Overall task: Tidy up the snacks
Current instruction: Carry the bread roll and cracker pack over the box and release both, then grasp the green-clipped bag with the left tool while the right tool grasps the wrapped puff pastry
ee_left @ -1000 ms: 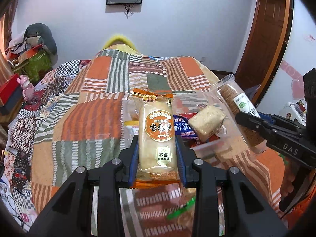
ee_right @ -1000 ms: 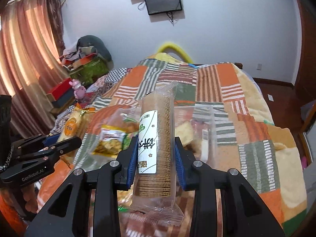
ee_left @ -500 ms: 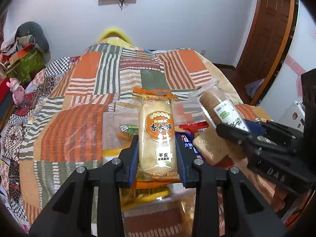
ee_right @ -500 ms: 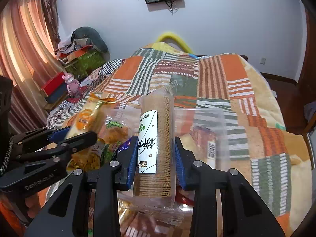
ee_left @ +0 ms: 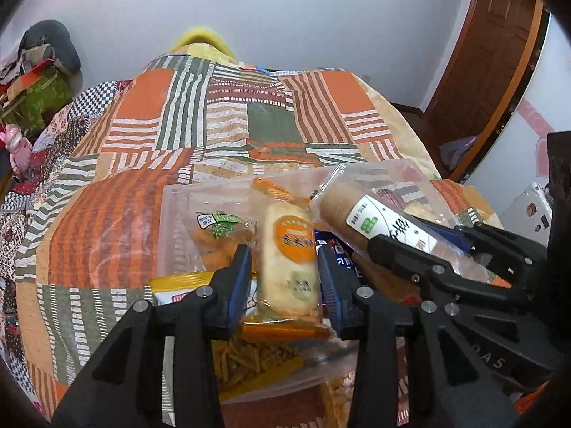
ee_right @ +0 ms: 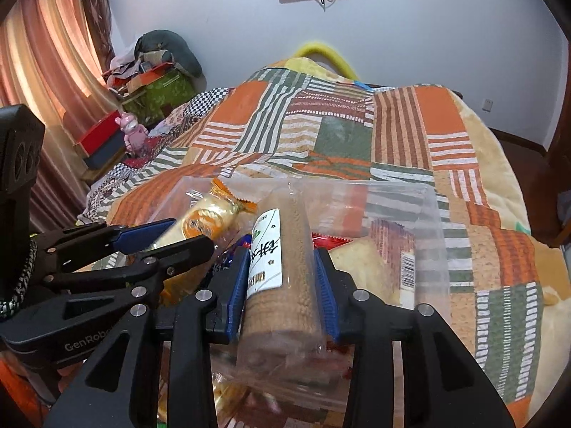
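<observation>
Start on your left: the left gripper (ee_left: 283,278) has its blue pads standing a little off the sides of the rice-cracker packet (ee_left: 289,267), so the clamp looks slackened and the packet seems to rest on the snacks beneath it more than on the pads. If you mean to leave it here, open wider and draw straight back along the packet's length, so the crimped orange end does not catch a pad and drag out of the clear plastic bin (ee_left: 171,214). The packet lies over the bin, between the fingers, with a green-labelled crisp bag (ee_left: 219,235) just to its left and a yellow bag of stick snacks (ee_left: 249,360) below it. Moving right, the right gripper (ee_right: 282,278) is clamped on the biscuit roll (ee_right: 282,260), pads pressed on both sides near its middle, the roll pointing forward over the bin. Lower it beside the cracker packet, not across it, and keep the squeeze light, since stacked biscuits probably crack easily. The two grippers sit close together, so release one at a time to avoid knocking them.
</observation>
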